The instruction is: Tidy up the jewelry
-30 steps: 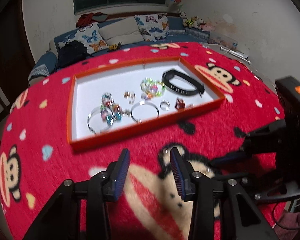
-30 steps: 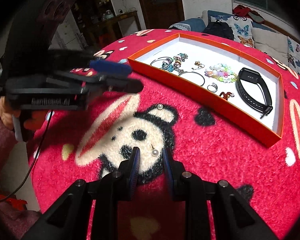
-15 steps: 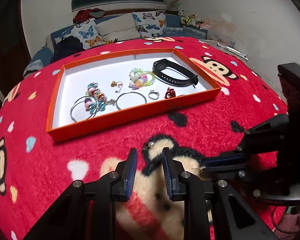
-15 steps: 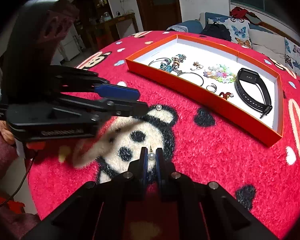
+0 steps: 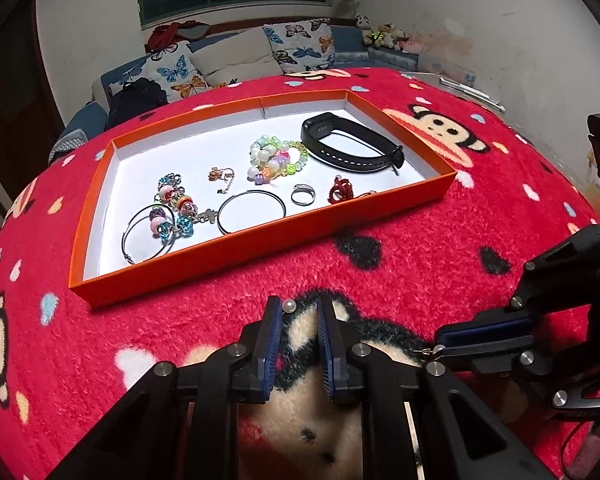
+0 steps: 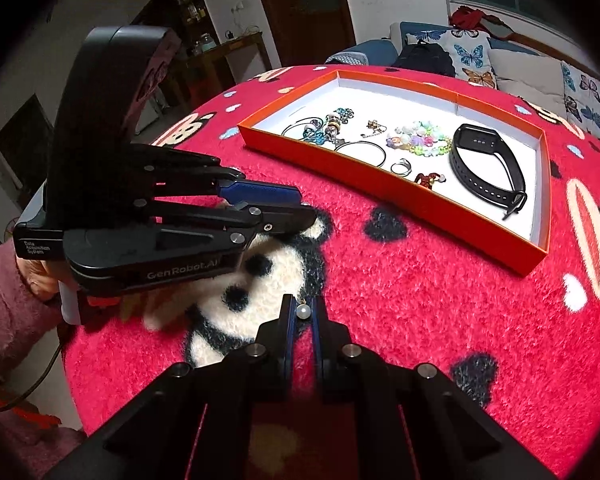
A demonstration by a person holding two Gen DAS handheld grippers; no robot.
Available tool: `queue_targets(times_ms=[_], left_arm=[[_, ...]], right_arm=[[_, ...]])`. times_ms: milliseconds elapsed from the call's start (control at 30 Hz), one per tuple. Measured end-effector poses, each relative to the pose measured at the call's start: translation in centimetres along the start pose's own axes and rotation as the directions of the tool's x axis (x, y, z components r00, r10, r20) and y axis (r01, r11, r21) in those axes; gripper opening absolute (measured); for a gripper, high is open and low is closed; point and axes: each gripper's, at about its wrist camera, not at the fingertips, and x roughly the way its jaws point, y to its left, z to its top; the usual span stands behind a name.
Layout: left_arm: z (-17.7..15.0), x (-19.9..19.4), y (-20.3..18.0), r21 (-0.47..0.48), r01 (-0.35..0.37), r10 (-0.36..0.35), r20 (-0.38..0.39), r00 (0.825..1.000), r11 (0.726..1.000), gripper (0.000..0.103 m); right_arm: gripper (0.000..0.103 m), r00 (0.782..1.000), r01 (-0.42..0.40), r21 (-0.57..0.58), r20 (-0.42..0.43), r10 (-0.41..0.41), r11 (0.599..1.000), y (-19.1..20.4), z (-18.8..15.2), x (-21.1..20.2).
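Right tool (image 6: pixel 303 312): we have its jaws closed on a pearl earring (image 6: pixel 303 311), the white bead pinched between the blue pads just above the red blanket (image 6: pixel 420 320).
Left tool (image 5: pixel 299 312): we have just been closing its jaws; a narrow gap shows between the pads, and a second pearl (image 5: pixel 288 306) sits at the tip of the left-hand pad. We cannot tell whether both pads press on it.
Second pearl: on the blanket, on the monkey print, near the front wall of the orange tray (image 5: pixel 260 246).
Tray: lies flat on the blanket-covered counter, white inside, well beyond both tools.
Tray contents: we see a black watch band (image 5: pixel 350 148) at the right end, a beaded bracelet (image 5: pixel 276 158) beside it, a small gold chain (image 5: pixel 222 176), a ring (image 5: pixel 302 194), a red bead piece (image 5: pixel 342 190), a plain silver bangle (image 5: pixel 252 212) and a charm bracelet (image 5: pixel 172 216) at the left end.
Hand (image 6: pixel 40 280): in the right wrist view, in a pink sleeve (image 6: pixel 8 312), holds the left tool's grip.
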Motion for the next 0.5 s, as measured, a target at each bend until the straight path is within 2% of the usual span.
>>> queue_targets(times_ms=[200, 500], left_arm=[[0.13, 0.27, 0.33, -0.014, -0.013, 0.013, 0.001, 1.0, 1.0, 0.019], [0.57, -0.02, 0.15, 0.062, 0.009, -0.009, 0.004, 1.0, 0.998, 0.019]], right_arm=[[0.01, 1.0, -0.02, 0.018, -0.001, 0.02, 1.0, -0.5, -0.11, 0.13], [0.01, 0.999, -0.039, 0.038, 0.005, 0.039, 0.999, -1.03, -0.06, 0.26]])
